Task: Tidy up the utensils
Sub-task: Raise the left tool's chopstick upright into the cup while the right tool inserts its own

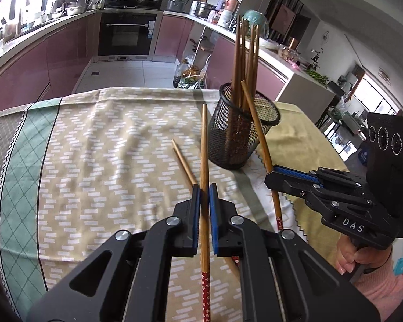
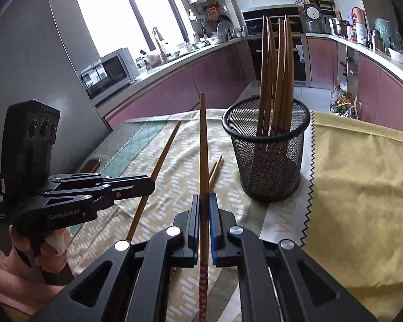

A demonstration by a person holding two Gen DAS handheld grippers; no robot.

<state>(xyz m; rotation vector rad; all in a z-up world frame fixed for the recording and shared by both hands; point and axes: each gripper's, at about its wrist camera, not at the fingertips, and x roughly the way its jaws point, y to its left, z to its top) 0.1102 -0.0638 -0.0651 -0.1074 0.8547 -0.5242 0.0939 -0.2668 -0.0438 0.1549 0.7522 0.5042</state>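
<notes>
A black mesh cup [image 1: 241, 128] [image 2: 268, 147] stands on the cloth-covered table and holds several wooden chopsticks upright. My left gripper [image 1: 204, 187] is shut on a chopstick [image 1: 204, 145] with a red patterned end, held above the table. My right gripper [image 2: 204, 197] is shut on another chopstick [image 2: 203, 139] of the same kind. In the left wrist view the right gripper [image 1: 271, 175] holds its chopstick [image 1: 258, 128] beside the cup. In the right wrist view the left gripper [image 2: 150, 185] holds its chopstick [image 2: 161, 161] to the left. Loose chopsticks [image 1: 184, 163] [image 2: 216, 170] lie on the cloth.
The table carries a beige patterned cloth [image 1: 107, 147] with a green border and a yellow cloth [image 2: 362, 187] on the right. Kitchen counters [image 2: 201, 51], an oven [image 1: 127, 33] and a microwave [image 2: 110, 72] lie beyond the table's far edge.
</notes>
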